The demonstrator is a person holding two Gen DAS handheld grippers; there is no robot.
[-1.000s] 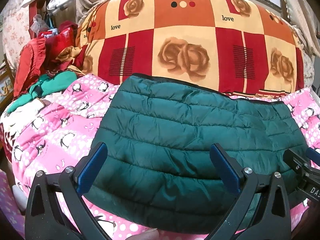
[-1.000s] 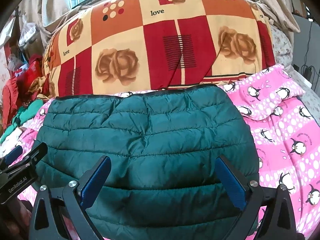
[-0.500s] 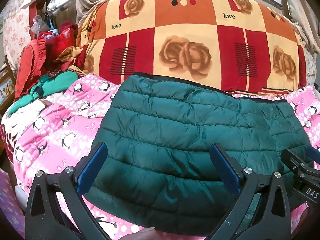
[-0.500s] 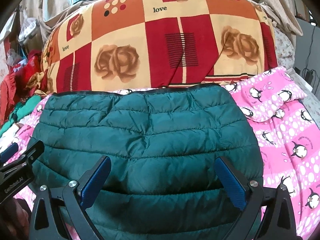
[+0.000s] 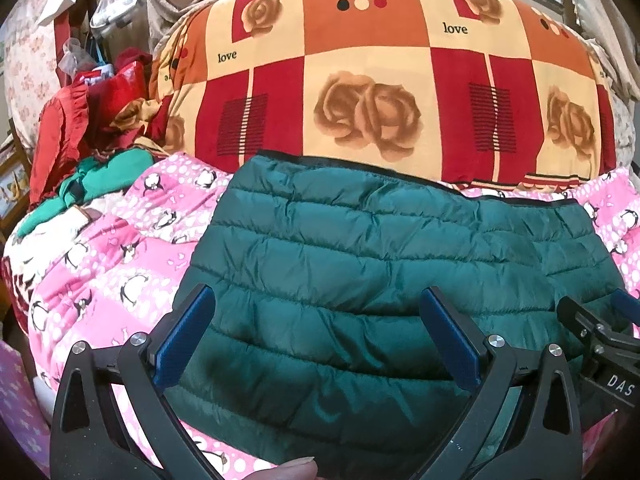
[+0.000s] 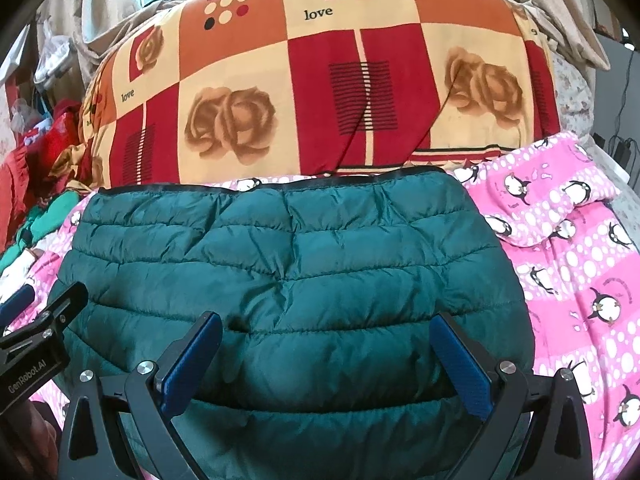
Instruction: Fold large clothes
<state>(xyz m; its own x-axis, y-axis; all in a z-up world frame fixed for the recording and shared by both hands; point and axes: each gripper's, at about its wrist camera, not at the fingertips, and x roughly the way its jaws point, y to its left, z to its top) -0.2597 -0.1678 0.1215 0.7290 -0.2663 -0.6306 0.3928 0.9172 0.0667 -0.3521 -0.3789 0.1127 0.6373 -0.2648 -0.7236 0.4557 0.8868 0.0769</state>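
Left gripper (image 5: 316,340) at bottom of the left wrist frame, jaws spread wide, blue pads (image 5: 184,336) clear of each other, nothing pinched; a fingertip (image 5: 296,468) shows at the bottom edge. Right gripper (image 6: 326,364) same story in the right wrist frame: jaws spread, pads hanging over the near part of the fabric, not clamping it; can't tell if they touch it. Each gripper also shows at the other view's edge: right one at lower right of the left view, left one at lower left of the right view. Green quilted jacket (image 5: 380,272) fills the centre of both frames, folded into a wide flat block, dark-trimmed edge on the far side, lying on a pink penguin blanket (image 5: 120,264). Behind it, across the upper frame, a big rolled quilt (image 5: 360,92) in red/orange/cream checks with roses and "love" print. Upper left of the left view: pile of red and green clothes (image 5: 80,152) just beside the blanket.
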